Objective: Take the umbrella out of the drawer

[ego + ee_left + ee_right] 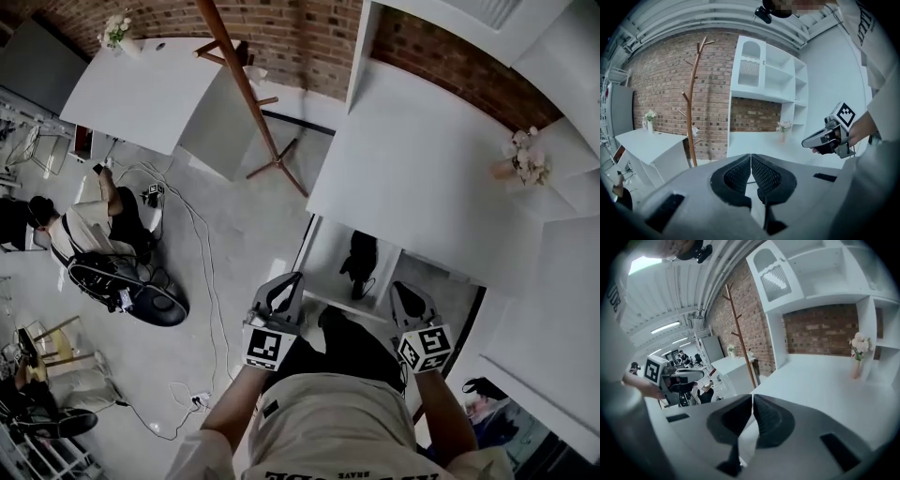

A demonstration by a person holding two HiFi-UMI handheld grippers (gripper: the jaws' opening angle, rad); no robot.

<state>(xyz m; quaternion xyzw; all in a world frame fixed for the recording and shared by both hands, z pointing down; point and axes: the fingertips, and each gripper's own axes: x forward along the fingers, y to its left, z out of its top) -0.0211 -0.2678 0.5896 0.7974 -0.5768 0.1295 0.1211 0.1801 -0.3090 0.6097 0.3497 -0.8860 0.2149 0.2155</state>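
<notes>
**Umbrella in open drawer, both grippers closed and short of it**

Nearest: left gripper (751, 161) and right gripper (753, 401), side by side in front of the torso, tips aimed forward and a bit down. Jaws pressed together on both, nothing between the pads. Not touching anything.

Just beyond the tips: drawer (326, 251), pulled out from under the white counter (422, 169). Holds the umbrella (359, 261): black, folded short, lying lengthwise front to back, clear of the side walls. Possibly a thin loop or strap at the near end; too small to confirm.

Handling, as a judgement:
- Probably light; one gripper enough.
- Stiff core (shaft, ribs) under soft wrapped fabric, so expect cloth slipping or bunching under the pads.
- Better to pinch across the hard handle end, or across the middle of the bundle, squeezing through to the shaft.
- Handle end not identifiable from here.
- Avoid hooking only a strap: likely to swing and snag on the drawer front.
- Not fragile, but easy to bend at the ribs if clamped at an angle.
- Needs jaws spread first, then a steeper reach down into the drawer.

Farther: vase of flowers (525, 159) on the counter's right side, well apart from the drawer. Coat stand (248, 84) in front of the brick wall, white table (141, 84) to its left.
</notes>
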